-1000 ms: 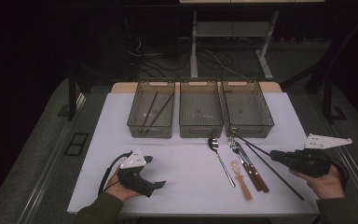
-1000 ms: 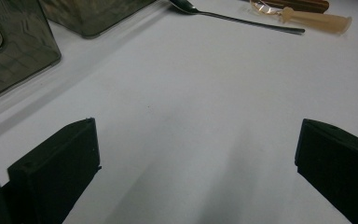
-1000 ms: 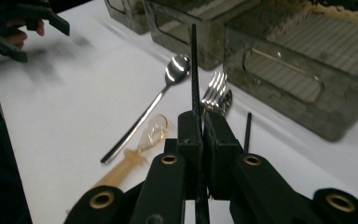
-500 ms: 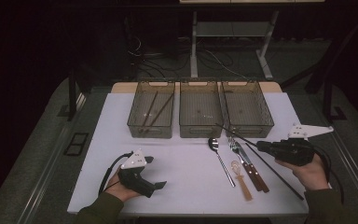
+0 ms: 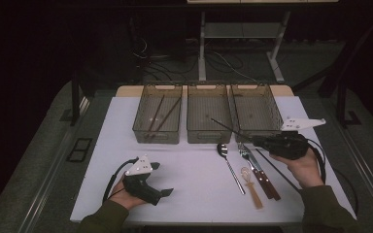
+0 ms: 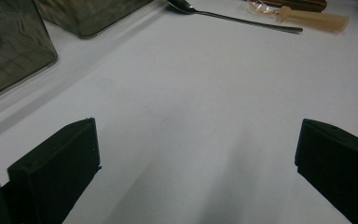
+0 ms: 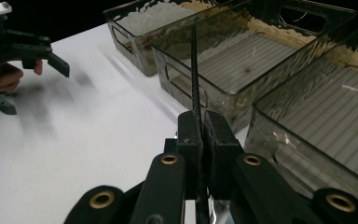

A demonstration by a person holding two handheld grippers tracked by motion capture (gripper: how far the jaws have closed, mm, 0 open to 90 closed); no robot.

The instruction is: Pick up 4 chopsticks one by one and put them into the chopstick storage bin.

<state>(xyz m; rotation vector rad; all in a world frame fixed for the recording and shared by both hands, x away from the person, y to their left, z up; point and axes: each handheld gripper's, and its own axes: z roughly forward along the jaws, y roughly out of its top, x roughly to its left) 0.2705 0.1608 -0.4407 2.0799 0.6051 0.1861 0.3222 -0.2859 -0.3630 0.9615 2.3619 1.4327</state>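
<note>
My right gripper (image 5: 255, 141) is shut on a thin black chopstick (image 5: 227, 127) and holds it off the table. The stick's far tip reaches over the front wall of the middle tray (image 5: 209, 138). In the right gripper view the jaws (image 7: 203, 127) pinch the chopstick (image 7: 195, 70), which points up toward the trays. My left gripper (image 5: 167, 192) rests on the white table near the front left, open with nothing between its jaws (image 6: 191, 154). It also appears far off in the right gripper view (image 7: 23, 51).
Three smoky plastic trays stand side by side at the back; the left tray (image 5: 156, 140) holds two dark chopsticks (image 5: 162, 116). A metal spoon (image 5: 229, 164), a fork (image 5: 245, 153), a brown-handled knife (image 5: 268, 183) and a pale plastic utensil (image 5: 253, 189) lie in front of the right tray (image 5: 273, 108).
My right gripper has moved left and toward the trays with the chopstick, lifting slightly. The left gripper has stayed put.
</note>
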